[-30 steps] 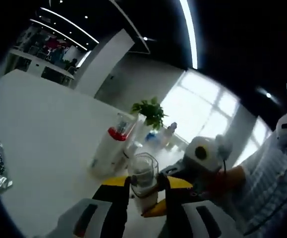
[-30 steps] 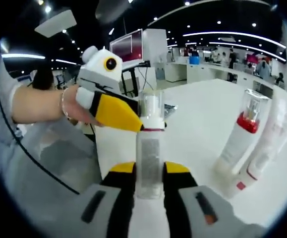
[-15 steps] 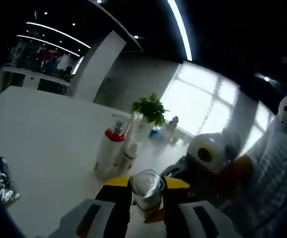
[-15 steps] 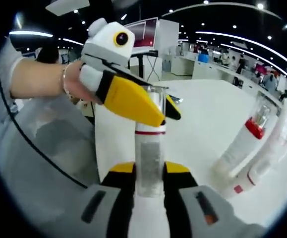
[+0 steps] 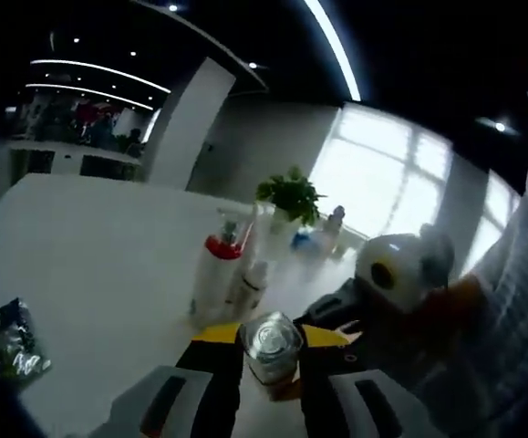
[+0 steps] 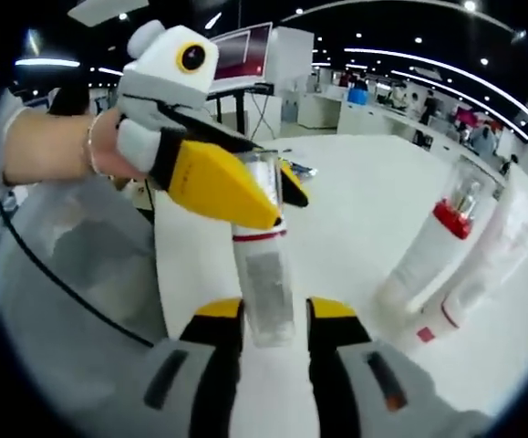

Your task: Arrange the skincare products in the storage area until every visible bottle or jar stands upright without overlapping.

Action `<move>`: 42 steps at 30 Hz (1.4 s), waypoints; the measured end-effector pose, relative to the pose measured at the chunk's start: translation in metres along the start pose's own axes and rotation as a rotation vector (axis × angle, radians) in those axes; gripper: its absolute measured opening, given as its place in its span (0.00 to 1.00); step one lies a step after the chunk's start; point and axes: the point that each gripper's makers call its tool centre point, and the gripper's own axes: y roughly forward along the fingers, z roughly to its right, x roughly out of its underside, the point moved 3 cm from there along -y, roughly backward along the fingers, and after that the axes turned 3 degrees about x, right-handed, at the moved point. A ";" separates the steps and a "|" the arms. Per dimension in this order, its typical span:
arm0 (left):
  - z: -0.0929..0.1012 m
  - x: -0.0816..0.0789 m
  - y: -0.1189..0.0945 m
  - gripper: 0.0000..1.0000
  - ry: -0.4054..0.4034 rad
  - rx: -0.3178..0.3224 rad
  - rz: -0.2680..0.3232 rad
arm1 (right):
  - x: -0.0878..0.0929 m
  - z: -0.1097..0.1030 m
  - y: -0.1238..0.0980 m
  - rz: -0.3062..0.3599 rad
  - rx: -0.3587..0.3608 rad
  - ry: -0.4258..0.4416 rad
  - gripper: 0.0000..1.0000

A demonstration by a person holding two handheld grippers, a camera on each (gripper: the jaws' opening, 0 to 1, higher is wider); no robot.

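Bottle [image 6: 264,274] hangs clamped at its cap in my left gripper [image 6: 268,196]; my right gripper [image 6: 273,333] has loosened, so I lower it upright beside the red-capped tube [image 6: 428,255].

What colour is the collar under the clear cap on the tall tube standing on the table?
Red collar on a white tube; clearest in the right gripper view.

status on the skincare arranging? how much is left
Done: the red-collared bottle and the white tube beside it stand upright on the white table. In hand: the clear bottle, left tongs clamped around its cap, right tongs astride its base, apparently loosened. Left: set it down upright, clear of the pair.
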 end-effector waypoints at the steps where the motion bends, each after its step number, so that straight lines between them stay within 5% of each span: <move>1: -0.001 -0.001 0.000 0.24 0.000 -0.009 0.003 | 0.000 0.002 -0.001 0.003 0.007 0.010 0.30; 6: -0.016 -0.002 -0.004 0.24 0.032 -0.117 0.008 | -0.001 0.014 -0.005 0.016 0.057 0.057 0.29; 12: -0.027 -0.001 -0.002 0.24 0.084 -0.223 -0.016 | 0.002 0.042 -0.014 0.018 0.198 0.130 0.29; 24: -0.023 -0.011 0.027 0.24 0.188 -0.306 -0.062 | 0.004 0.061 -0.025 0.030 0.297 0.191 0.30; 33: -0.025 -0.007 0.063 0.24 0.197 -0.366 -0.119 | 0.017 0.082 -0.038 0.023 0.400 0.329 0.33; 42: -0.025 -0.008 0.093 0.24 0.226 -0.398 -0.138 | 0.028 0.091 -0.041 0.023 0.419 0.461 0.33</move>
